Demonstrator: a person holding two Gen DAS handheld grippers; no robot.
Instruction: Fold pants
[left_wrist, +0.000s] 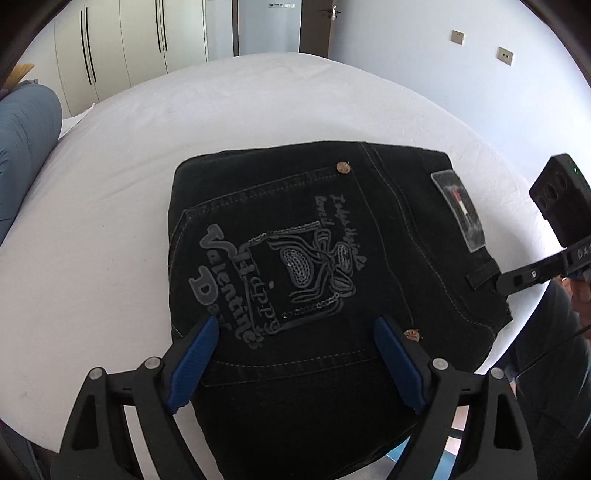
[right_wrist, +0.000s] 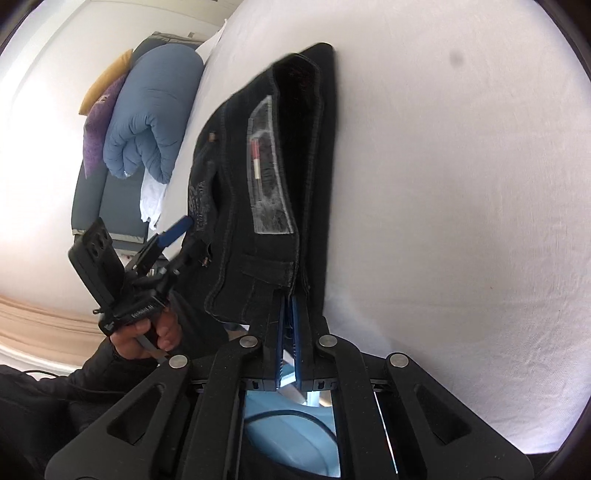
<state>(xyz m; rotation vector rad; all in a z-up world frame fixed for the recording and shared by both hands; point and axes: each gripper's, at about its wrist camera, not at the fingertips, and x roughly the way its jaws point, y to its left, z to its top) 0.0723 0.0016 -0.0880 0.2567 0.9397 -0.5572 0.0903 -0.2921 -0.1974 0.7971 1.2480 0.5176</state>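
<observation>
The black jeans (left_wrist: 314, 266) lie folded into a thick square packet near the front edge of the bed (left_wrist: 184, 122), back pocket up with its grey printed lettering showing and the clear waistband label (left_wrist: 458, 210) toward the right side. The left tongs (left_wrist: 295, 354) hang over the near part of the packet with their blue pads spread wide, one on either side of the pocket print, and they clamp nothing. The right tongs (right_wrist: 287, 332) are pressed together at the packet's right end, just below the belt loop (right_wrist: 266, 269); they look to be nipping the edge of the denim there, though I cannot tell how many layers sit between the pads. That is where I would expect trouble. If only the top layer is caught, any lift or pull will probably peel that layer away and undo the stack. The packet also reaches right to the front edge of the bed, possibly a little past it, so a tug toward the person could drag it off the mattress. The open left tongs sit so close over the cloth that a downward nudge could rumple the pocket side or shove the fold askew. The rolled blue duvet (right_wrist: 147, 114) and purple cushion (right_wrist: 98, 122) lie well apart at the bed's far end, out of the way.
</observation>
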